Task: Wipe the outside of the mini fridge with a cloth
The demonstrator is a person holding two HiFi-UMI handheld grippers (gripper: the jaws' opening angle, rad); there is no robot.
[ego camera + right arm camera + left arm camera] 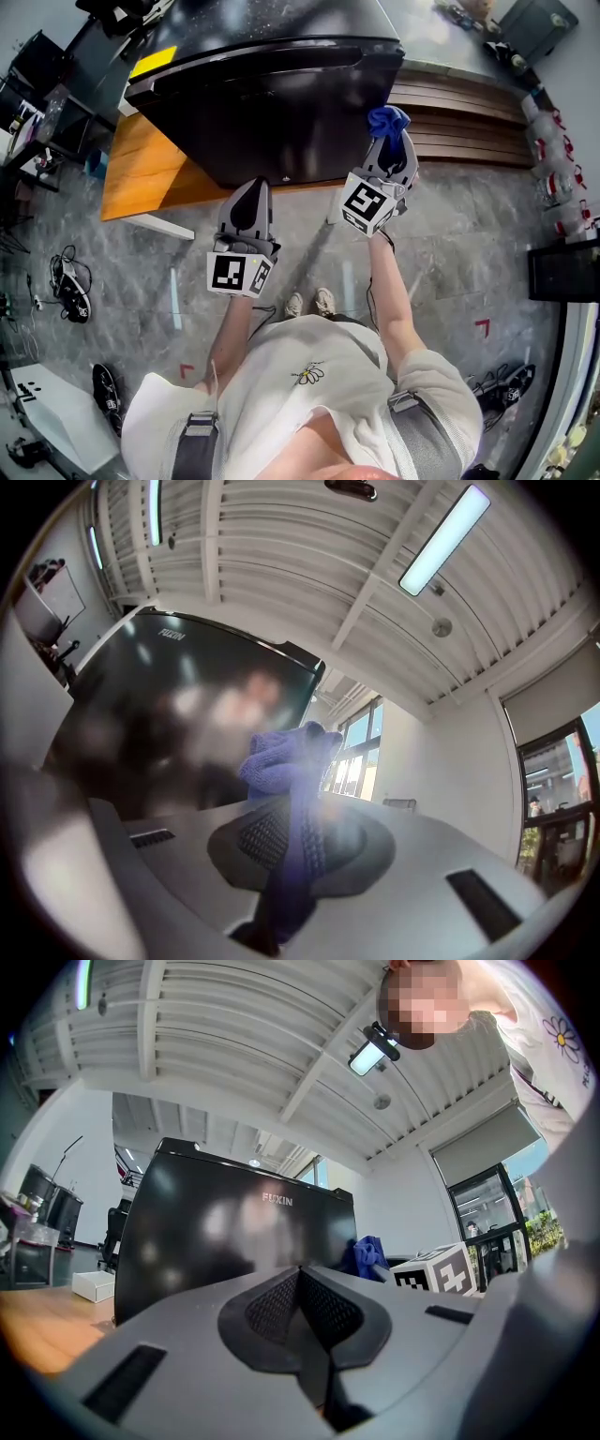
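Note:
The black mini fridge [272, 89] stands on a wooden platform [141, 169]; its glossy front fills the left gripper view [225, 1241] and the right gripper view [159, 705]. My right gripper [392, 141] is shut on a blue cloth [387, 120], which sits at the fridge's front right edge. In the right gripper view the cloth [286, 761] bunches above the closed jaws. My left gripper [249, 192] is shut with nothing in it, just below the fridge's lower front. The cloth [367, 1255] and the right gripper's marker cube also show in the left gripper view.
Wooden slats [459, 117] lie to the right of the fridge. Shoes [73, 295] and cables lie on the grey stone floor at the left. A white box [92, 1285] sits on the platform beside the fridge. The person's feet [309, 303] stand close behind the grippers.

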